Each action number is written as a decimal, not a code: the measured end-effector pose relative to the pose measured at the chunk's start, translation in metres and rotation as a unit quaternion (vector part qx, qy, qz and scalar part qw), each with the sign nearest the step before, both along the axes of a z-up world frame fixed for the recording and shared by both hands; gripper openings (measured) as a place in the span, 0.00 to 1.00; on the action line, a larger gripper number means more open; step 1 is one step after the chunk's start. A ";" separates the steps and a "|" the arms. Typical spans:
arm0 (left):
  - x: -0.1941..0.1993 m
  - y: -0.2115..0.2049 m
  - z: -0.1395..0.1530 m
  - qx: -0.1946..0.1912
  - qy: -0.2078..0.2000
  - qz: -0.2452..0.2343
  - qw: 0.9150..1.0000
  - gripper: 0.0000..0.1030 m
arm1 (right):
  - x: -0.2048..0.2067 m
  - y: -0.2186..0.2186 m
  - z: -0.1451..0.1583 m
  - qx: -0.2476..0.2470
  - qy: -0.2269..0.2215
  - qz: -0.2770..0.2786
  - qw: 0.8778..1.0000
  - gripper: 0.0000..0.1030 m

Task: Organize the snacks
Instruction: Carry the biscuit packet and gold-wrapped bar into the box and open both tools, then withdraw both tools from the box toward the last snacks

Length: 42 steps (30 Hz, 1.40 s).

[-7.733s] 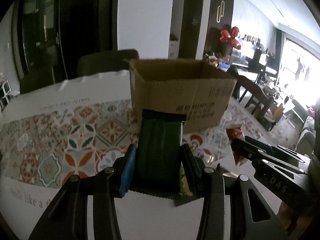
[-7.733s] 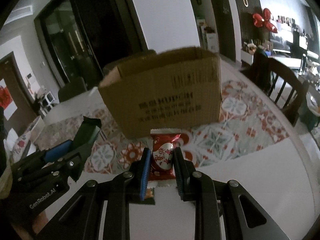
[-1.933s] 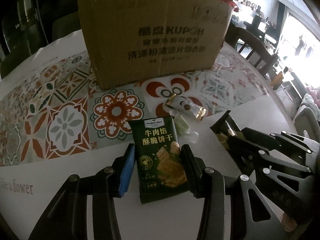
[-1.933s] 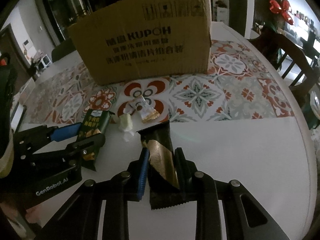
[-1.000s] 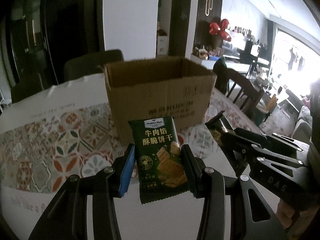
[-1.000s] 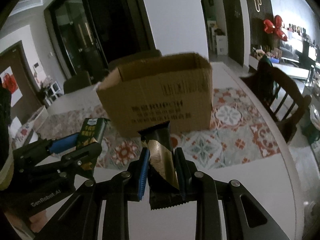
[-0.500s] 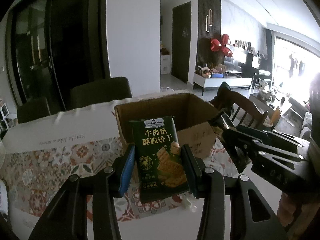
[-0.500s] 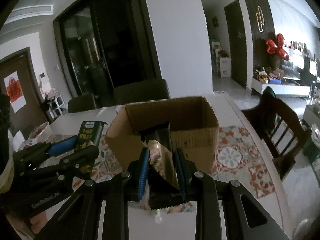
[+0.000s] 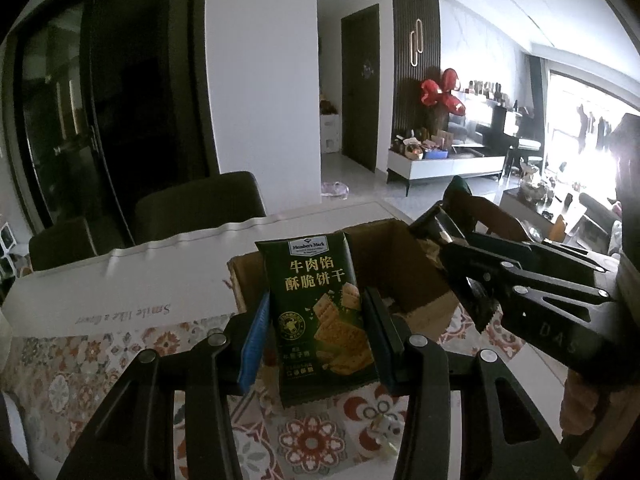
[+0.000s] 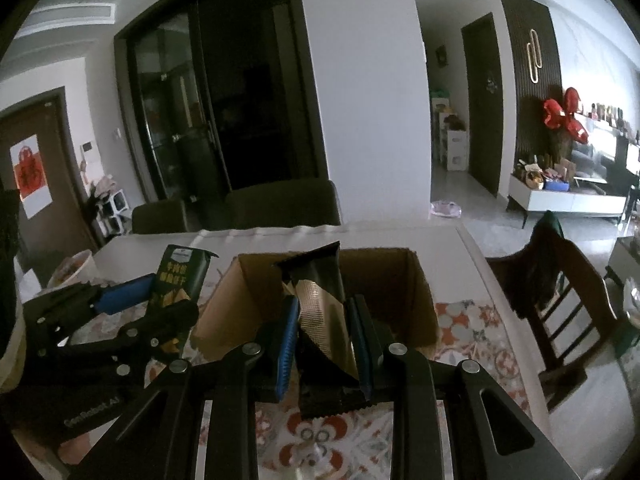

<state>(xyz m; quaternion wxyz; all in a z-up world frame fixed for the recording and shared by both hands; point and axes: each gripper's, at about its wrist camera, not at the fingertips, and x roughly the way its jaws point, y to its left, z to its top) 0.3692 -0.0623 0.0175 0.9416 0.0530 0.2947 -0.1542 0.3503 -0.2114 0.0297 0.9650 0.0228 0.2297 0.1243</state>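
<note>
Both claws have come up off the surface [image 9: 132,304] and now hang at the cardboard box [image 10: 416,292] opening. Left claw [image 9: 316,334] clamps green biscuit pack [image 9: 320,312], right claw [image 10: 324,336] pinches black-gold packet [image 10: 320,304] — drop-in looks next.

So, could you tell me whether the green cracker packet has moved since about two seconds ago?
Yes. The green cracker packet, clamped in the left gripper, has risen from the tabletop to the rim of the cardboard box.

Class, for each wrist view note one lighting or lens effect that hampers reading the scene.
Left wrist view: the window at far right is blown out, yet the green cracker packet stays legible. Right wrist view: dimmer overall, the black-and-gold snack packet nearly merges with the dark fingers; the fisheye bends the white pillar.
</note>
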 end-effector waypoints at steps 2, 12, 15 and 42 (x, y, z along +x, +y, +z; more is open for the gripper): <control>0.009 -0.001 0.000 -0.002 0.005 0.000 1.000 0.44 | 0.009 0.000 0.002 0.000 0.002 -0.002 1.000 0.26; 0.051 -0.009 -0.014 -0.008 0.040 -0.002 0.999 0.44 | 0.058 -0.008 -0.003 0.005 0.023 -0.006 1.000 0.26; 0.063 -0.010 -0.018 -0.014 0.052 0.004 0.999 0.45 | 0.069 -0.010 -0.009 0.015 0.039 -0.003 0.999 0.26; -0.030 -0.002 -0.027 0.018 -0.012 0.016 1.000 0.60 | 0.000 -0.004 -0.037 -0.032 0.024 0.031 0.999 0.33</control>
